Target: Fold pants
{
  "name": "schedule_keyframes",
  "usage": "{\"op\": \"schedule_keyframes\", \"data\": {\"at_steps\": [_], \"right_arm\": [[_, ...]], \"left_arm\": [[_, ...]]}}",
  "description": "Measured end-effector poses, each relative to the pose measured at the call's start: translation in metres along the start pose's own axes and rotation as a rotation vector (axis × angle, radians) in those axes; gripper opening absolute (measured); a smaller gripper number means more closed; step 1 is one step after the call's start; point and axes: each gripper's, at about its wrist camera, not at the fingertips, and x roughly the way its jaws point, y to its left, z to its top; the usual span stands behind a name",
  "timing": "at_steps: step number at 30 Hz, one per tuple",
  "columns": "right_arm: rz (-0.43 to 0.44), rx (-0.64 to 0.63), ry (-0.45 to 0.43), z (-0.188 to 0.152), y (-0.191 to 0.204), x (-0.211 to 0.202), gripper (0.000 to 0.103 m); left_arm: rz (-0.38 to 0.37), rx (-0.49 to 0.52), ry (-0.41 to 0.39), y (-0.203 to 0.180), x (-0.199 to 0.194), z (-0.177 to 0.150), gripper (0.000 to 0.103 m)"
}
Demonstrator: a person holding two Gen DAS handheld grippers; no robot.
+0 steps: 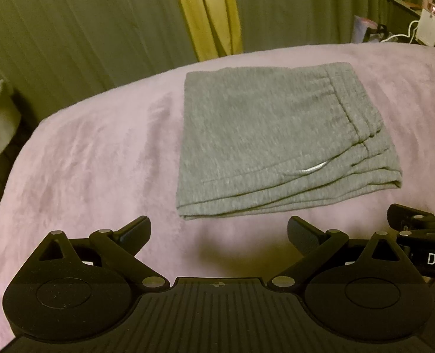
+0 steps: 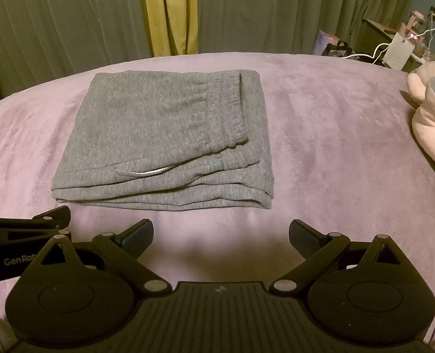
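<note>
Left wrist view: folded pants (image 1: pixel 264 135) lie ahead on bed (image 1: pixel 85 161), long axis crosswise, nearer left hand-held gripper (image 1: pixel 219 232); both it and right hand-held gripper (image 2: pixel 221 235) gape wide, empty.

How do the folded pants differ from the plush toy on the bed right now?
The grey pants lie flat in a folded, stacked rectangle mid-bed; the pink plush toy is rounded and bulky. The pants show whole, in front of the open right gripper; the toy sits at the bed's right edge, cut off by the frame. Both rest on the pink blanket, untouched by either gripper.
</note>
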Motion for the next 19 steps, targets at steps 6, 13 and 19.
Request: {"op": "schedule_keyframes", "data": {"at_steps": [6,13,19], "right_arm": [[0.005,0.000,-0.002,-0.0004,-0.0006,0.0010,0.099],[0.005,-0.005,-0.008,-0.0018,0.0001,0.0009,0.099],[0.006,-0.004,-0.004,-0.0019,0.0003,0.0010,0.099]], "left_arm": [[-0.002,-0.001,0.006,-0.0006,0.0015,-0.0006,0.102],[-0.019,-0.008,0.013,0.0006,0.0038,-0.0015,0.102],[-0.030,-0.019,0.010,0.0028,0.0044,-0.0042,0.102]]}}
